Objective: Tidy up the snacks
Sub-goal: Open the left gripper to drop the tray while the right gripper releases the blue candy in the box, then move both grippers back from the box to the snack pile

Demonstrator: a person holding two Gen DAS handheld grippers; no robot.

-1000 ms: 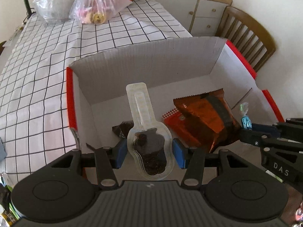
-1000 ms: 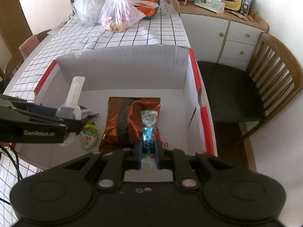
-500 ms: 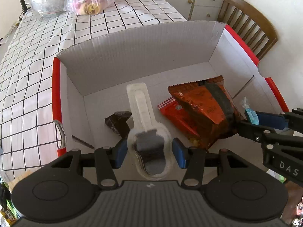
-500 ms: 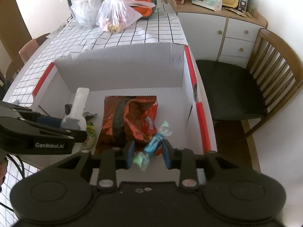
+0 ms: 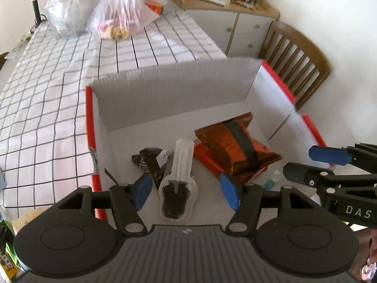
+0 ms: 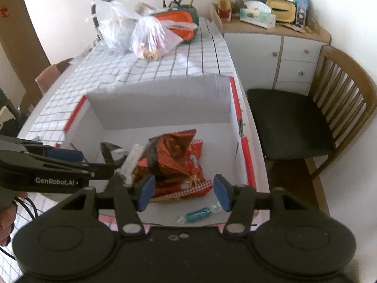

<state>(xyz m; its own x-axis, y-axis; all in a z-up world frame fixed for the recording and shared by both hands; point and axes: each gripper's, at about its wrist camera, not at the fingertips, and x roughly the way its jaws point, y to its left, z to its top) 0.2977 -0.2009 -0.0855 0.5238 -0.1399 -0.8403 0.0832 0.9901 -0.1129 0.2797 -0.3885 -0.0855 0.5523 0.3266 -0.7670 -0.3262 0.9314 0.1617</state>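
A white cardboard box with red edges (image 5: 165, 94) (image 6: 162, 108) sits on the checked table. In it lie an orange snack bag (image 5: 238, 146) (image 6: 174, 158), a dark wrapper (image 5: 148, 158), a clear spoon-shaped dark-snack pack (image 5: 178, 186) and a blue wrapped candy (image 6: 198, 213). My left gripper (image 5: 186, 191) is open, its pads either side of the clear pack without touching it. My right gripper (image 6: 183, 192) is open above the candy on the box floor.
Two plastic bags of food (image 5: 117, 16) (image 6: 150, 40) and an orange case (image 6: 176, 22) stand at the table's far end. A wooden chair (image 6: 306, 122) stands right of the box, with a cabinet (image 6: 278, 54) behind it. More packets (image 5: 7, 250) lie at the near left.
Both grippers opened. The clear pack dropped from the left gripper and the blue candy from the right; both now lie in the box. Both grippers rose and drew back.
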